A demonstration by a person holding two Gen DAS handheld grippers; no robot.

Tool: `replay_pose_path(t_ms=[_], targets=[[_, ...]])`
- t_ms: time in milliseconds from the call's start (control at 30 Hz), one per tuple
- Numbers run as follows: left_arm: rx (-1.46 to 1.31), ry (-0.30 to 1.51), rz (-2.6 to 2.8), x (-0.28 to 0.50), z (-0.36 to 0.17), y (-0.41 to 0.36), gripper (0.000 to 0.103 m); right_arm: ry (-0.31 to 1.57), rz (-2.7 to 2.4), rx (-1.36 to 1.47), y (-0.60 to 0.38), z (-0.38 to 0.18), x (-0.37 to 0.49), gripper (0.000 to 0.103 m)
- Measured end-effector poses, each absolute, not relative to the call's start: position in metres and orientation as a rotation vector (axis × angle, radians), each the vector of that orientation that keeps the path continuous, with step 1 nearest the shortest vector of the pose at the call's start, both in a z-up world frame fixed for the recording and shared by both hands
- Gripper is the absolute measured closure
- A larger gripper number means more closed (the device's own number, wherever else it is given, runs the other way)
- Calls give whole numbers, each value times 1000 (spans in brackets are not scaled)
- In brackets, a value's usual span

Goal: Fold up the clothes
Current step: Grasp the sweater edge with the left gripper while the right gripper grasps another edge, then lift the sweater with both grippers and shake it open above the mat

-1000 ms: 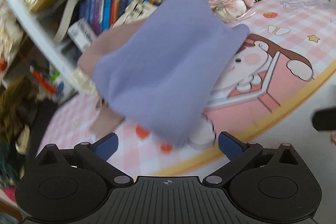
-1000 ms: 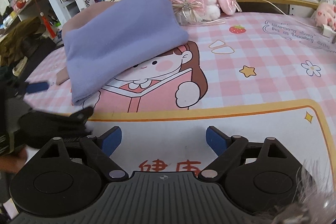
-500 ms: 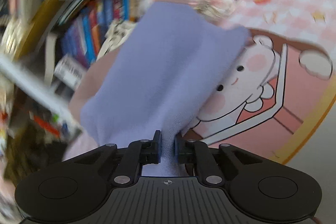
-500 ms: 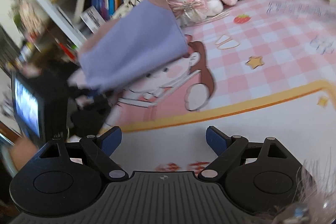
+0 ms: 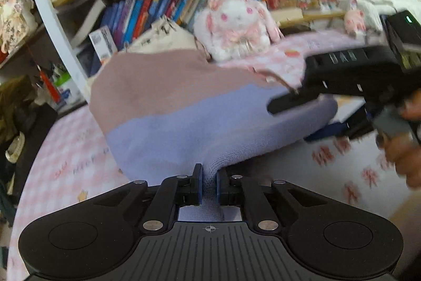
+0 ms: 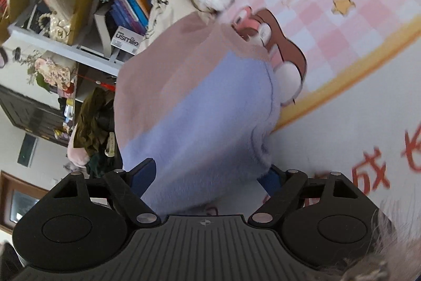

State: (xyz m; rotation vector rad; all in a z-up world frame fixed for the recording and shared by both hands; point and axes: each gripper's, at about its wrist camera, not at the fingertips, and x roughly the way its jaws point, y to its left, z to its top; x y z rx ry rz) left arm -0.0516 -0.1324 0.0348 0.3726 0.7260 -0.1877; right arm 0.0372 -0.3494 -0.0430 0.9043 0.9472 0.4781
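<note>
A fleecy garment (image 5: 200, 123), lavender with a dusty-pink part, is lifted off the pink chequered tablecloth (image 5: 68, 149). My left gripper (image 5: 209, 175) is shut on its near lavender edge, and the cloth bunches between the pads. In the left wrist view my right gripper (image 5: 289, 123) reaches in from the right, one finger above and one below the garment's right side. In the right wrist view the garment (image 6: 210, 117) fills the gap of my right gripper (image 6: 208, 175). Its jaws stand wide and are closing, and the pads do not visibly squeeze the cloth.
A white and pink plush bunny (image 5: 236, 25) sits at the back of the table before a bookshelf (image 5: 147, 7) packed with books. A cream bag (image 5: 163, 36) leans beside it. A person's hand (image 5: 405, 149) holds the right gripper. The tablecloth (image 6: 355, 4) shows a cartoon girl.
My left gripper went from open to shut on the lavender edge and raised it. My right gripper rolled and moved in, so the garment now lies between its jaws.
</note>
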Motion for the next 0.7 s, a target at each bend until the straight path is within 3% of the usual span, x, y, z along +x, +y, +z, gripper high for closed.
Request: replay_pose_path(t_ms=[100, 167, 300, 400, 567, 700], targets=[[446, 748, -189, -61, 24, -136, 94, 960, 457, 913, -353, -46, 31, 28], [497, 753, -178, -65, 18, -138, 91, 962, 438, 887, -354, -45, 29, 50], [546, 778, -147, -66, 7, -137, 86, 975, 438, 828, -354, -44, 23, 82], [551, 808, -122, -60, -2, -132, 87, 965, 506, 843, -355, -41, 19, 87], [464, 763, -48, -50, 34, -128, 95, 850, 638, 877, -356, -6, 23, 90], [334, 529, -68, -54, 117, -129, 95, 623, 651, 941, -375, 61, 40, 90]])
